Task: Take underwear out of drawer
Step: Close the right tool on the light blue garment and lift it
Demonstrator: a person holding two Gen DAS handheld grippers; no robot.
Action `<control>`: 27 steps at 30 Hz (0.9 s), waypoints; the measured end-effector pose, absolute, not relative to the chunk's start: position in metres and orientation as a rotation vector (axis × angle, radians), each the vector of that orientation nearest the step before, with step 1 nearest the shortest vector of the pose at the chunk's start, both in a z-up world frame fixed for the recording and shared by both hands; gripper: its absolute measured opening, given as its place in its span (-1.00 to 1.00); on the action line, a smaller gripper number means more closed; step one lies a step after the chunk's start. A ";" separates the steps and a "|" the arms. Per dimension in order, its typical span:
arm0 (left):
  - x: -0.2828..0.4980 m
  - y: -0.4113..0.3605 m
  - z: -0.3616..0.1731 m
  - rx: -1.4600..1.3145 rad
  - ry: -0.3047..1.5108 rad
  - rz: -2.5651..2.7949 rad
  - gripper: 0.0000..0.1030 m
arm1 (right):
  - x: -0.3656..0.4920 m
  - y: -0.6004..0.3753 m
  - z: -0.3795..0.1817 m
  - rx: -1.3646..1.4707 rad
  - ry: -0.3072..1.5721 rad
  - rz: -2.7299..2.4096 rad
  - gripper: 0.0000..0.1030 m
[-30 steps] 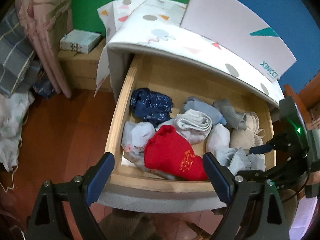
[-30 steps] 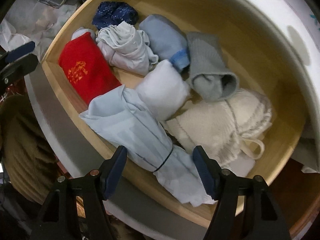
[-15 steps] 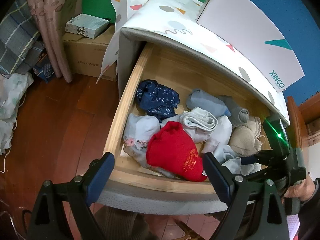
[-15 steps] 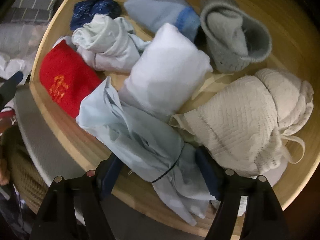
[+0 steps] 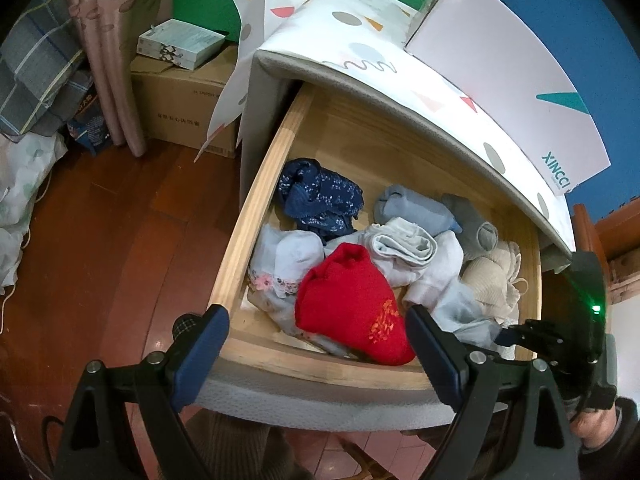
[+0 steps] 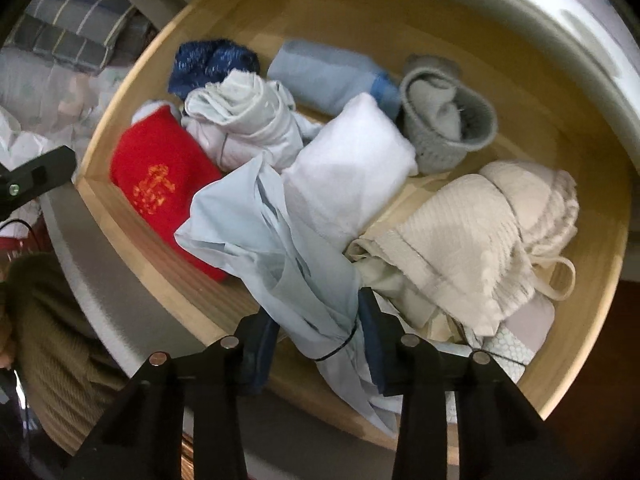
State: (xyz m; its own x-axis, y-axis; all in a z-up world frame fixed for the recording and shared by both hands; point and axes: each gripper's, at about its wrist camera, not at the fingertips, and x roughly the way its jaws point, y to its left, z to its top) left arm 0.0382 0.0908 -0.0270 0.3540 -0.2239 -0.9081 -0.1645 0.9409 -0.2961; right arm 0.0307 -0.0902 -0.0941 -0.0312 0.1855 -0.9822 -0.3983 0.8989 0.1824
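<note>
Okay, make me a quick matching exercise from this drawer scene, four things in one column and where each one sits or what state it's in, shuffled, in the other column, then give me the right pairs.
Column one:
1. red bundle
2. navy patterned bundle
3. pale blue garment
4. left tool

Column two:
A. pinched in the right tool
B. open, hovering over the drawer's front edge
C. far left corner of the drawer
D. against the front wall, gold embroidery showing

Pairs: 1-D, 2-C, 3-A, 4-B
</note>
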 end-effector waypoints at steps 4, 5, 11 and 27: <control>0.038 0.089 -0.026 -0.354 1.207 -0.041 0.79 | 0.029 -0.113 -0.068 -0.069 1.489 0.436 -0.35; 0.038 0.088 -0.025 -0.351 1.205 -0.041 0.79 | 0.030 -0.121 -0.064 -0.034 1.482 0.422 -0.36; 0.037 0.085 -0.024 -0.326 1.198 -0.042 0.79 | 0.026 -0.169 -0.037 0.144 1.417 0.298 -0.48; 0.039 0.086 -0.027 -0.340 1.216 -0.044 0.79 | 0.041 -0.157 -0.073 0.086 1.444 0.176 0.05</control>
State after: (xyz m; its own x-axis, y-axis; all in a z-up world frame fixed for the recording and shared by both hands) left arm 0.0389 0.0859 -0.0272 0.3532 -0.2139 -0.9108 -0.1469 0.9488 -0.2798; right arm 0.0412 -0.1573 -0.0730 0.1168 0.1718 -0.9782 -0.0682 0.9840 0.1647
